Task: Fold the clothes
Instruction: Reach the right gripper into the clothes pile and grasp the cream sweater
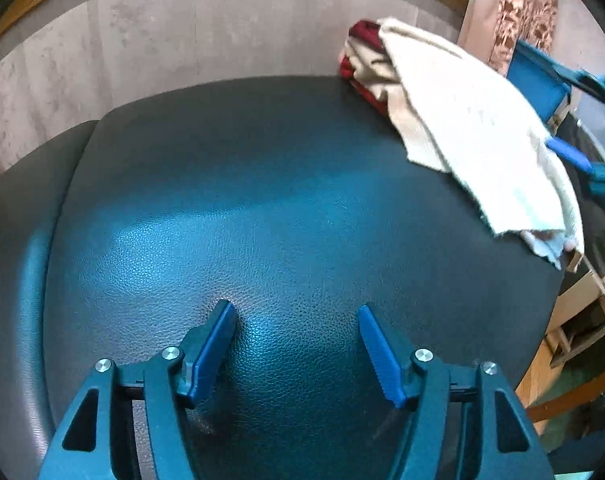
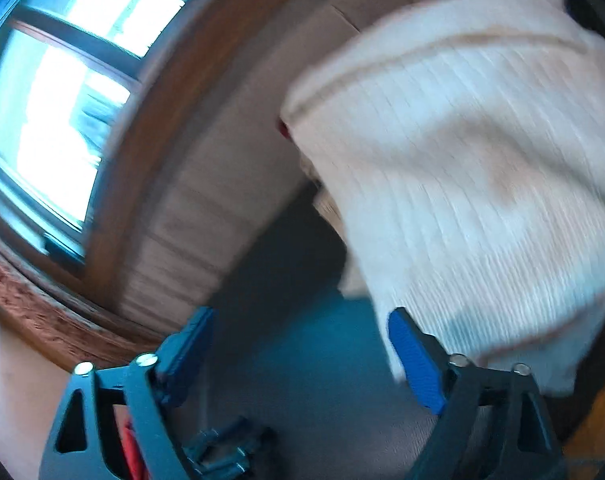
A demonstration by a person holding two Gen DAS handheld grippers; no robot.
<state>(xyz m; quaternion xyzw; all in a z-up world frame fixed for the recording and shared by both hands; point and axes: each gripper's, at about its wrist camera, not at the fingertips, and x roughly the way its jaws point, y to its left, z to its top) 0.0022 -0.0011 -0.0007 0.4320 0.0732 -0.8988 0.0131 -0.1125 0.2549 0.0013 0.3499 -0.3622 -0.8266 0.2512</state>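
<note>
Left wrist view
- Left gripper [image 1: 298, 320]: low over the dark leather surface [image 1: 238, 208], blue fingers [image 1: 216, 350] spread wide, nothing between them.
- Cream ribbed cloth [image 1: 470, 128]: off at the far right corner, well apart from these tongs, draped over a small folded pile and hanging past the surface edge.
- Folded pile [image 1: 360, 68]: red and beige layers poking out under the cloth's far end, sitting on the leather near the back wall [image 1: 182, 28].
- Right gripper [image 1: 574, 156]: only partly visible at the right edge, a blue pad just beside the cloth's right side. Can't tell from here whether touching.

Right wrist view (pretty blurry)
- Right gripper [image 2: 300, 328]: jaws wide apart, gap between them showing only dark surface.
- Cream ribbed cloth [image 2: 474, 168]: filling the upper right, lower edge coming down right behind the right-hand finger [image 2: 416, 364]; looks beside the pad, not pinched.
- Background: window [image 2: 66, 92] and wood frame up left.
</note>
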